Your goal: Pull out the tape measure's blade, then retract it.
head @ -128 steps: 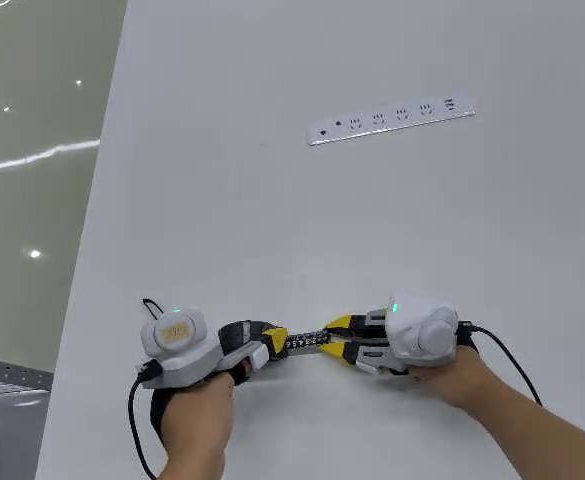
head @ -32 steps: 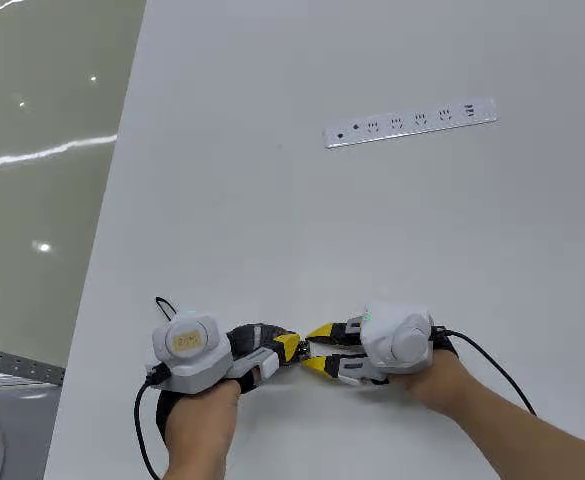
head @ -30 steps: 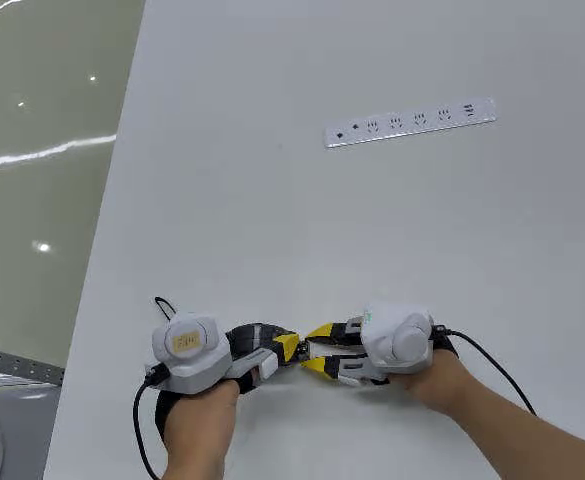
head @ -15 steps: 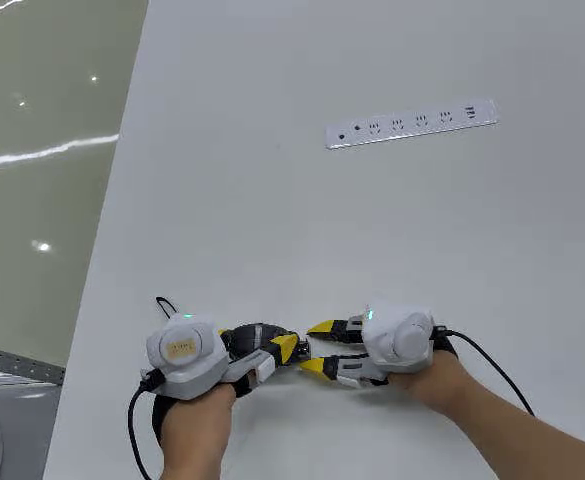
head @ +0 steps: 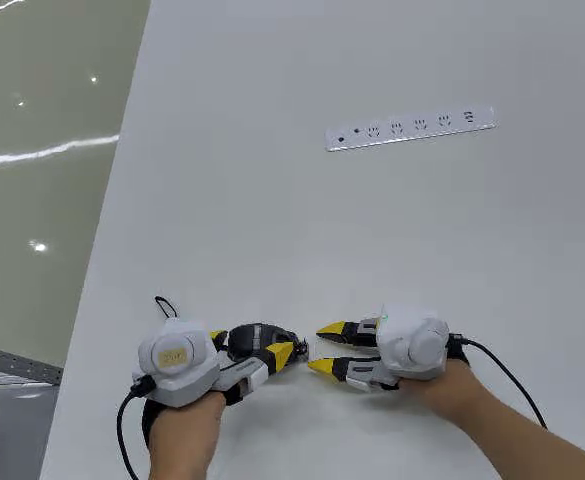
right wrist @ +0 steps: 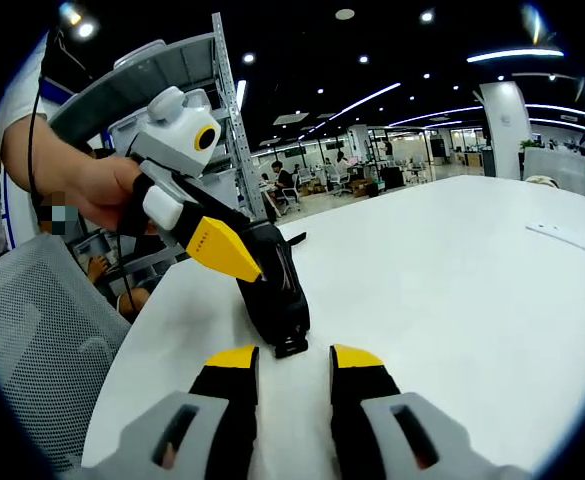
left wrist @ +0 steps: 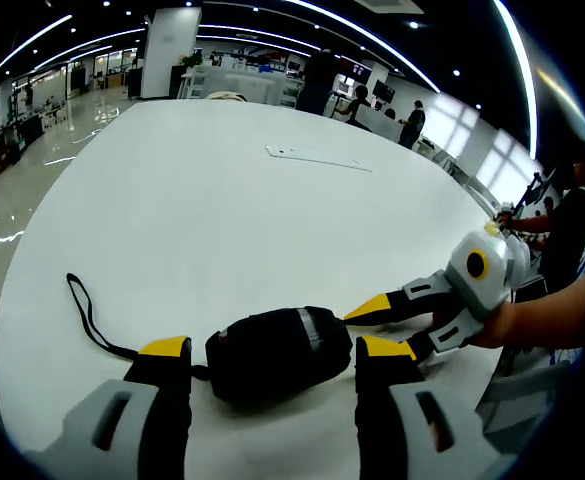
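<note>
Rounded black tape measure (left wrist: 277, 352) btwn L tool (left wrist: 275, 348) jaws.

A white table (head: 372, 250) stretches away, and a long white power strip (head: 410, 127) lies flat on its far right part, sockets facing up. Left of the table runs a glossy grey-green floor (head: 42, 150) dotted with light reflections. Off the table's near left edge, the right gripper view shows a grey mesh chair (right wrist: 32, 330) beside a perforated metal shelf post (right wrist: 234, 120).
</note>
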The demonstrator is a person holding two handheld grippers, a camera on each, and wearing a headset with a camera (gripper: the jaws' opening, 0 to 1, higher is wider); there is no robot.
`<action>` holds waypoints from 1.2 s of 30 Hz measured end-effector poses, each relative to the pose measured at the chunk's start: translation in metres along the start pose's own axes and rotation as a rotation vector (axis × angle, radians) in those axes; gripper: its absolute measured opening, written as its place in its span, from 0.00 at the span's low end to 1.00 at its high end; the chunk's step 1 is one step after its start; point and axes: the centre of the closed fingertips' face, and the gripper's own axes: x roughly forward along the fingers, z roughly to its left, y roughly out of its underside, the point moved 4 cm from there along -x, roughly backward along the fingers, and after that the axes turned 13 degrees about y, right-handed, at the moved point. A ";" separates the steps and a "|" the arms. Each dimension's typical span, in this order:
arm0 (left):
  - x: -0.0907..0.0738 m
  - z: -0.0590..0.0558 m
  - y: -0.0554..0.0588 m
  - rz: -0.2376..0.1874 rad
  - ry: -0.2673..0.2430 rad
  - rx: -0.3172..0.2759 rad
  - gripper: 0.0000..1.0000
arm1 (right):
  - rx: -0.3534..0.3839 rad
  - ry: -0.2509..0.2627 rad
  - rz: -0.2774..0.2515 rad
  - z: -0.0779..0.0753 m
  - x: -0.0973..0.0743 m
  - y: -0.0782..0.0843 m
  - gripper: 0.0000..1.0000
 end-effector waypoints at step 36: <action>-0.024 -0.006 0.009 -0.002 0.076 0.084 0.68 | 0.080 0.137 -0.023 -0.011 -0.067 0.000 0.35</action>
